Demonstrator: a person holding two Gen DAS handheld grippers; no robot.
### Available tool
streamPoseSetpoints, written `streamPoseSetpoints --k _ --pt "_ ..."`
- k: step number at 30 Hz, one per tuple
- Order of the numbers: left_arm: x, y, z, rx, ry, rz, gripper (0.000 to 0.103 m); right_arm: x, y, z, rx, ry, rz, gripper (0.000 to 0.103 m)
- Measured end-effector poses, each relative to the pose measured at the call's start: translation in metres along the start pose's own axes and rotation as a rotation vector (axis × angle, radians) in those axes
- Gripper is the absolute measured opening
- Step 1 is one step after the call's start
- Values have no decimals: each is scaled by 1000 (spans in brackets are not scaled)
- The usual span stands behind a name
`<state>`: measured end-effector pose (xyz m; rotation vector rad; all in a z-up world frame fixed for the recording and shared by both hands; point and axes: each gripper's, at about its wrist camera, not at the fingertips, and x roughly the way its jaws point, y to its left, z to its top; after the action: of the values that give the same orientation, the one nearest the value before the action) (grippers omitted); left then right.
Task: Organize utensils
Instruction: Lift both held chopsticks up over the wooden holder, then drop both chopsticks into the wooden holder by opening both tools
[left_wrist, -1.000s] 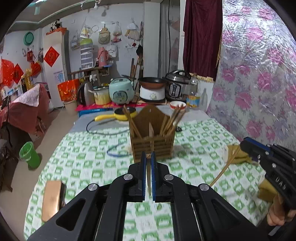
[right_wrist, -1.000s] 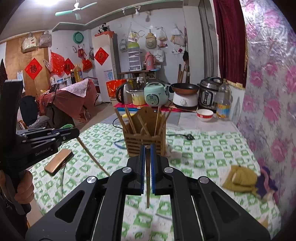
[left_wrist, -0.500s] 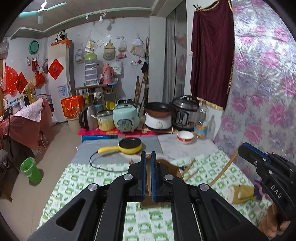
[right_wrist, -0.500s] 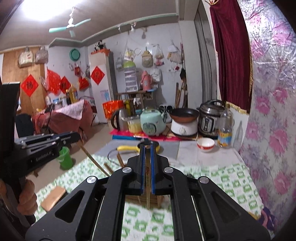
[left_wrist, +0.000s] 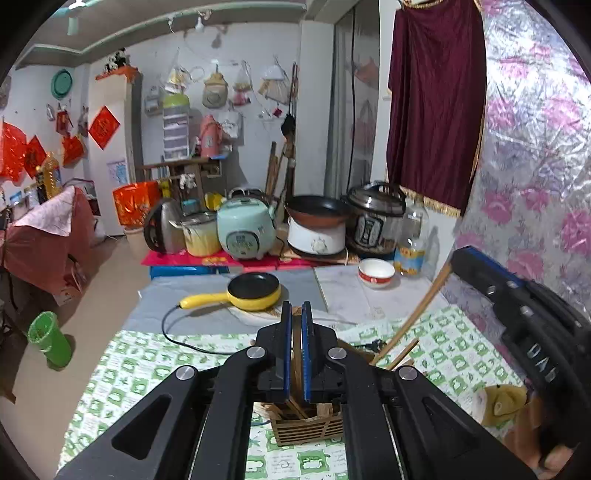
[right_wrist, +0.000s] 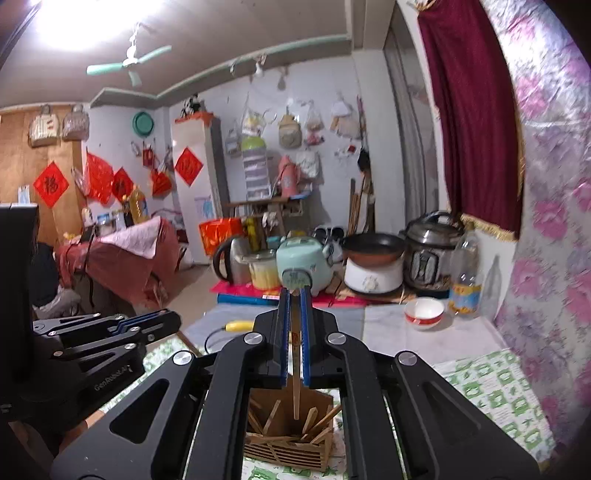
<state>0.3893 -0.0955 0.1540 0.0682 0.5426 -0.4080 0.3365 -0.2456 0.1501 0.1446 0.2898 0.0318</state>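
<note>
A slatted wooden utensil holder (left_wrist: 310, 430) (right_wrist: 284, 448) with several chopsticks leaning in it stands on the green-checked tablecloth (left_wrist: 122, 373), directly under both grippers. My left gripper (left_wrist: 294, 306) is shut on a wooden chopstick (left_wrist: 294, 354) that points down into the holder. My right gripper (right_wrist: 294, 291) is shut on another chopstick (right_wrist: 295, 395), whose tip hangs just above the holder's opening. In the left wrist view the right gripper (left_wrist: 456, 256) comes in from the right, its chopstick (left_wrist: 413, 317) slanting down towards the holder. The left gripper (right_wrist: 175, 317) shows at the left of the right wrist view.
Beyond the holder lie a yellow electric pan (left_wrist: 255, 288) with its black cable (left_wrist: 184, 343) and a white bowl (left_wrist: 376, 271). Cookers, a kettle and a bottle (left_wrist: 412, 236) crowd the table's far end. A yellow cloth (left_wrist: 506, 402) lies at the right, by the flowered wall.
Both grippers have moved forward and a little up, from in front of the holder to right over it. Each keeps its chopstick clamped.
</note>
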Motion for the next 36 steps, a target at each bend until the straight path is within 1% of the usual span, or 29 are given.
streamPoseSetpoints --k 1,2,4,5,7,10,12,15,18,25,29,31,33,36 --pt "5 0 -4 3 12 -10 5 10 0 -8 -7 24 7 7" --pt "16 0 -10 3 38 -26 7 21 1 -18 -21 54 14 10" --pt "26 2 -18 -3 70 -31 27 34 3 -34 -43 96 4 11" --pt "28 4 -22 -7 73 -19 42 37 4 -40 -57 108 -5 11" --pt "27 8 -25 -8 65 5 43 34 5 -43 -72 103 -10 11" --pt "15 17 -21 -46 49 3 45 20 5 -35 -70 73 -15 15" --pt "1 20 -18 -65 30 11 55 8 5 -29 -65 57 -14 18" --pt "-23 20 -16 -68 -5 34 62 -14 5 -24 -61 38 -16 23" --pt "-48 19 -18 -74 -28 49 68 -34 5 -22 -50 23 -20 26" --pt "-94 16 -16 -86 -60 82 71 -84 4 -13 -15 -17 -28 31" --pt "-126 15 -14 -95 -99 89 76 -119 8 -6 -17 -63 -33 42" --pt "-144 12 -15 -95 -123 98 79 -136 12 -5 -25 -87 -37 47" --pt "-162 8 -17 -94 -148 107 84 -154 15 -4 -32 -113 -46 55" --pt "-186 2 -22 -87 -175 115 86 -181 18 -4 -32 -148 -55 56"
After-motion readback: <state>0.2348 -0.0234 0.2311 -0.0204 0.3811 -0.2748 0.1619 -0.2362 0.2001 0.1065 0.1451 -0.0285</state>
